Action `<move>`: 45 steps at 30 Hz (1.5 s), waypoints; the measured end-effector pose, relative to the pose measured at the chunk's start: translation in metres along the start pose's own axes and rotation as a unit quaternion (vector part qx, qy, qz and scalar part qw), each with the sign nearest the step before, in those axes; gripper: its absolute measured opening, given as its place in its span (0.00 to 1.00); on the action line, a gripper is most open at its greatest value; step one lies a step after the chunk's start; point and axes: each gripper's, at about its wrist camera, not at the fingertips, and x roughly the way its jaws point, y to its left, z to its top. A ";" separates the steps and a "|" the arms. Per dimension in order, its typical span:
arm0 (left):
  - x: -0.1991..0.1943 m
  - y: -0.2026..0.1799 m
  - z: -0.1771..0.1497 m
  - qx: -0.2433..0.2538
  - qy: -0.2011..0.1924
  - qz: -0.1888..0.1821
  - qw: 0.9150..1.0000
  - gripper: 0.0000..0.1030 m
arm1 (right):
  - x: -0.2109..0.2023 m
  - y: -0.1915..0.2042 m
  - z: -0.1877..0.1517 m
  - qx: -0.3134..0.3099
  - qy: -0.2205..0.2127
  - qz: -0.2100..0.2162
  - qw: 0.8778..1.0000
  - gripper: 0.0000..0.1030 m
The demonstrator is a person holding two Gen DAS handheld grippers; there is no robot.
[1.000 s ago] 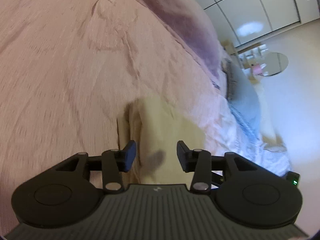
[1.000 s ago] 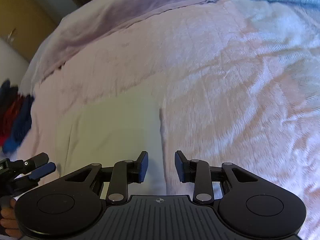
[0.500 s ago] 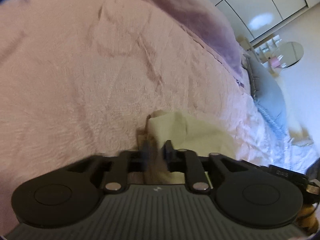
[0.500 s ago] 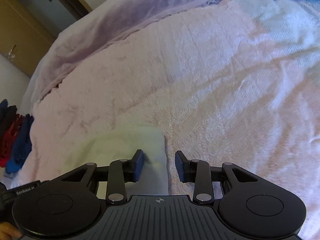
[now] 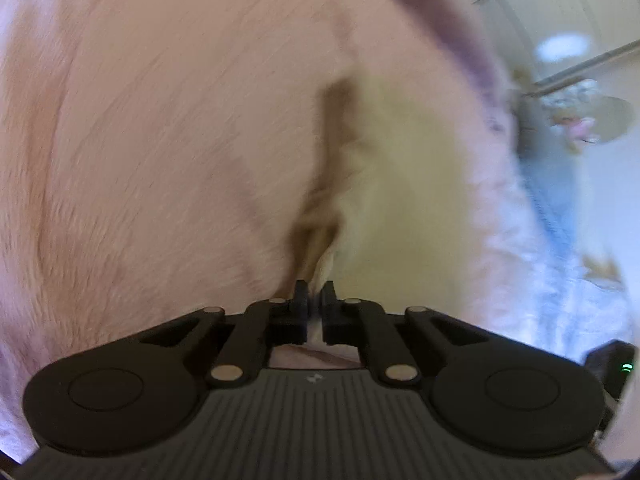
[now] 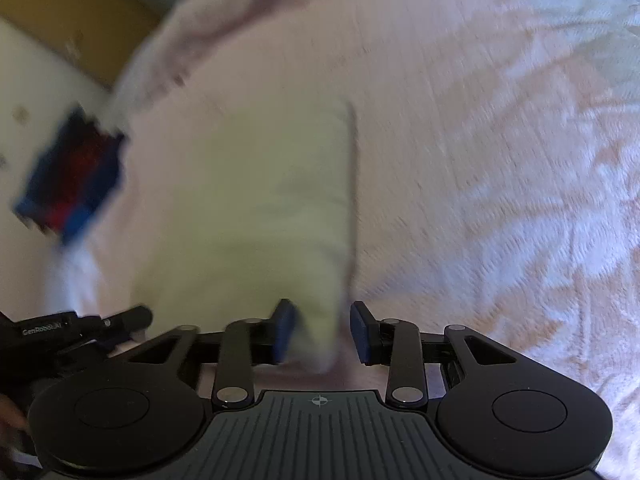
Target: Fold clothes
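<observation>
While the bed (image 5: pixel 160 160) fills both frames, the cloth (image 6: pixel 248 200) lies mid-frame, seemingly part-folded with folds left. Left claw (image 5: pixel 315 296) is closing, pinching its corner; right claw (image 6: pixel 320 332) stands half-open astride the near edge, gripping nothing.

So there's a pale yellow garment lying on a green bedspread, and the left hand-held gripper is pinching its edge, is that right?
Not quite: the bedspread is pink, not green, as both wrist views show. The rest holds. The pale yellow garment lies on it, and in the left wrist view the left hand-held gripper is closing its jaws on a bunched edge of it.
</observation>
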 end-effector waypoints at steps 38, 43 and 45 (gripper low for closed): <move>-0.011 -0.020 0.003 -0.088 -0.092 -0.101 0.987 0.09 | 0.016 -0.025 -0.005 0.190 0.046 0.209 0.958 0.09; -0.036 0.006 0.042 0.008 -0.059 -0.066 0.996 0.09 | 0.042 0.023 -0.026 0.200 0.100 0.253 0.941 0.10; -0.028 0.014 0.043 -0.005 -0.045 -0.062 0.997 0.11 | 0.050 0.027 -0.025 0.195 0.123 0.239 0.943 0.26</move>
